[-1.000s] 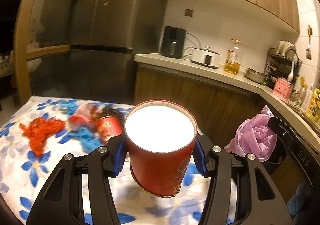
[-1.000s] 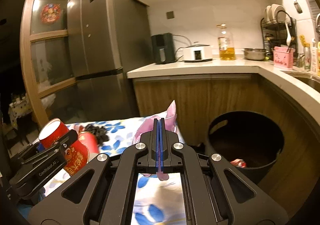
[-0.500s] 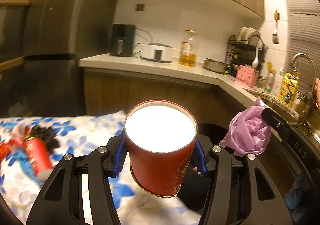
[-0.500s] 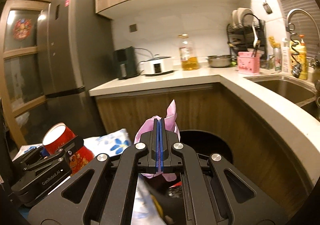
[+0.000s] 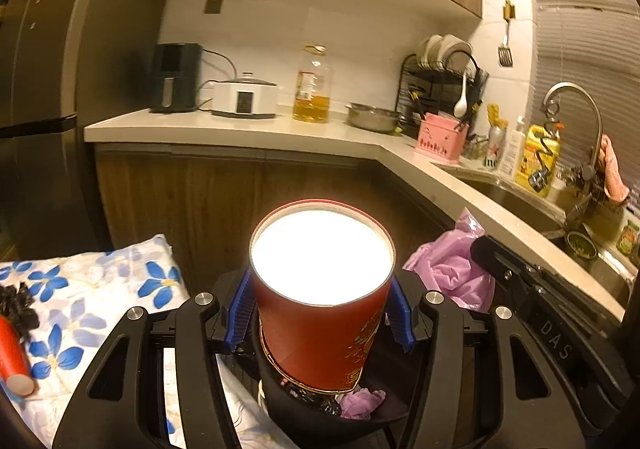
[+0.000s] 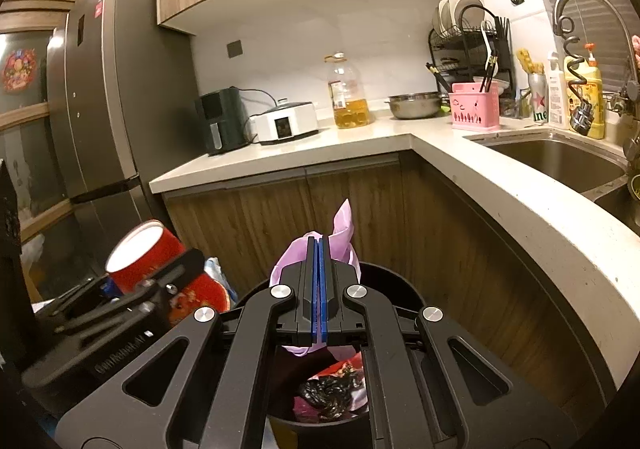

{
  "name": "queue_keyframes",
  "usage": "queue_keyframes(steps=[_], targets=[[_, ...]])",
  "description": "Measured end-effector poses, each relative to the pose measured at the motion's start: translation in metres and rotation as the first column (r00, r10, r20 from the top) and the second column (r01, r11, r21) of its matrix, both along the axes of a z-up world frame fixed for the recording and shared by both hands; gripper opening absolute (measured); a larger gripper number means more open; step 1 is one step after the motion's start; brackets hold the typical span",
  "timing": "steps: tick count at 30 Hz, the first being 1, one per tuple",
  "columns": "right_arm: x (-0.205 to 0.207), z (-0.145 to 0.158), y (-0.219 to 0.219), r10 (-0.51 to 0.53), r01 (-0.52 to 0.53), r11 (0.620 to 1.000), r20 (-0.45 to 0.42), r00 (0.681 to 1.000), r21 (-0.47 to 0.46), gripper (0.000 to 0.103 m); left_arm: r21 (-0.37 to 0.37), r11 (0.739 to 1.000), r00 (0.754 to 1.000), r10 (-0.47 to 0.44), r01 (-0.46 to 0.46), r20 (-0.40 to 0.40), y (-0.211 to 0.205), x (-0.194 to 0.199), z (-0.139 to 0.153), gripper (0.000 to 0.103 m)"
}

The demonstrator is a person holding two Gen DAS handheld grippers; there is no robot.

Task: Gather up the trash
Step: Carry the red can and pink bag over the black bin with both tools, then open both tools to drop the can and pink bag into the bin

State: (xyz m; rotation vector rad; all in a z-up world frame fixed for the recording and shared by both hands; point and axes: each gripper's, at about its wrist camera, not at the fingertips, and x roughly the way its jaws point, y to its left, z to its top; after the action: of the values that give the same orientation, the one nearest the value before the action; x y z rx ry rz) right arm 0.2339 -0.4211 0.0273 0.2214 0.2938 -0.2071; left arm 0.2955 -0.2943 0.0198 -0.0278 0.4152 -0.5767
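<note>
The left gripper (image 5: 320, 309) has its blue pads (image 5: 239, 309) about half apart, pressed on either side of a red cup (image 5: 320, 313), which it holds upright and off any surface; the cup's white inside glares under the light. The right gripper (image 6: 319, 289) has its pads (image 6: 311, 289) pinched fully together on a crumpled pink bag (image 6: 340, 229), which bunches out above and below them. Both grippers hang over a black bin (image 6: 384, 277) that stands on the floor against the wooden cabinets (image 6: 360, 217). Inside the bin lie black, red and pink scraps (image 6: 332, 389). In the left view the bag and the right gripper sit just to the right of the cup. To the left of the bin is a table under a blue-flowered cloth (image 5: 92, 289), with a red can (image 5: 12, 353) on its side and a black clump (image 5: 16, 309) beside it near the edge. Beyond, a pale counter (image 6: 360, 141) carries an air fryer (image 6: 222, 121), a white cooker (image 6: 286, 123), an oil bottle (image 6: 347, 93) and a steel bowl (image 6: 414, 105), and bends round to the sink (image 6: 560, 161). A fridge (image 6: 112, 97) stands left.
</note>
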Motion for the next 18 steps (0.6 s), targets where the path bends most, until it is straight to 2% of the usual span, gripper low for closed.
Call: queue_keyframes(steps=[18], targets=[[0.017,-0.01,-0.013,0.014,-0.013,1.0,-0.039,0.999,0.023,0.001,0.041,0.998,0.998,-0.04,0.042,-0.042,-0.021,0.016,-0.021,0.056]])
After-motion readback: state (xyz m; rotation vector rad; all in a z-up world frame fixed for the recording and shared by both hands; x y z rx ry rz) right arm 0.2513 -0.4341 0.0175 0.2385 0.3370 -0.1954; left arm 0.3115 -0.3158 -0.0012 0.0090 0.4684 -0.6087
